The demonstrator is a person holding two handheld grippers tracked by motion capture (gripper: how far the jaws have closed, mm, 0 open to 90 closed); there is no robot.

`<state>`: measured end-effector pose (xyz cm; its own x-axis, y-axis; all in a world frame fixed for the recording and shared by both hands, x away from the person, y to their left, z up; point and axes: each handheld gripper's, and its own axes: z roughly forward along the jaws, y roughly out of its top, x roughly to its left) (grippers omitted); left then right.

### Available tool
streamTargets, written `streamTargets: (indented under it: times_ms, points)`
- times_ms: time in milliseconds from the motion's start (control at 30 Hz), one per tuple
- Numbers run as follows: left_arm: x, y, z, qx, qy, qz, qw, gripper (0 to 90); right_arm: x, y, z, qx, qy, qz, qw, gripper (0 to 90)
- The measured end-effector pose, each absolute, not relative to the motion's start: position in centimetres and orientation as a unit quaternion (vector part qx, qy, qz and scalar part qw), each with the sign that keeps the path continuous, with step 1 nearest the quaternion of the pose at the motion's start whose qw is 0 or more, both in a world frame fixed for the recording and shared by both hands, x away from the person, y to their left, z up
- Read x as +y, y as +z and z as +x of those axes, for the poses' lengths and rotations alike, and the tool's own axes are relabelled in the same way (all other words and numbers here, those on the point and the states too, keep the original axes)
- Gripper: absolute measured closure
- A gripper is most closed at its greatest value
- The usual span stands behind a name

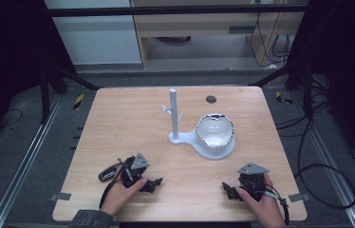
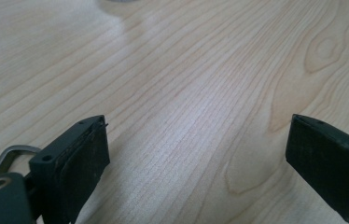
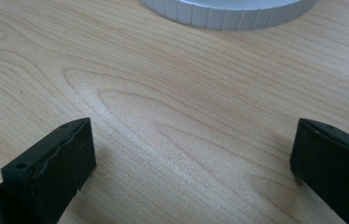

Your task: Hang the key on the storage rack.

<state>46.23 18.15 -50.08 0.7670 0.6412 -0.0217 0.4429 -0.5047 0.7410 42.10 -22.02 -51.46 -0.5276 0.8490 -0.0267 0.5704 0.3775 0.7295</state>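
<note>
Both grippers parked at the near edge, jaws spread, nothing held; work not yet begun.

Left to right along the table (image 1: 118, 118): a dark key fob (image 1: 108, 173) lies near the near-left corner, just beside the left gripper (image 1: 153, 184), untouched. The left gripper rests on the wood by the near edge, its jaws wide apart with bare tabletop between them in the left gripper view. Toward the middle, nearer the far edge, stands a white stand (image 1: 173, 116) with short pegs, its base (image 3: 228, 14) carrying a bowl (image 1: 215, 131) on the right side. The right gripper (image 1: 228, 190) sits near the near-right corner, jaws likewise spread and empty, aimed at the base. Judged from this: no item lifted or hung; every step remains.
</note>
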Motion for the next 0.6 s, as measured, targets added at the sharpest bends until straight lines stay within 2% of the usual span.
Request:
streamTargets:
  times_ms: [100,333,467,567,600]
  points:
    - [18.7,-49.4,46.0,0.325,0.121,0.845,0.406,7.0,-22.0,-51.5,42.1,0.805,0.342,0.441,0.204,0.4]
    - [20.1,-47.4,46.1,0.326,0.143,0.836,0.418,7.0,-22.1,-51.5,42.1,0.806,0.342,0.44,0.202,0.4]
    - [21.0,-45.6,47.4,0.325,0.156,0.849,0.386,7.1,-22.4,-51.4,42.3,0.81,0.343,0.431,0.199,0.4]
    - [21.0,-44.9,48.0,0.324,0.145,0.858,0.37,7.7,-22.7,-51.5,42.6,0.809,0.342,0.432,0.203,0.4]
    - [21.0,-44.4,48.8,0.318,0.143,0.873,0.342,7.4,-22.8,-51.4,42.7,0.806,0.342,0.439,0.201,0.4]
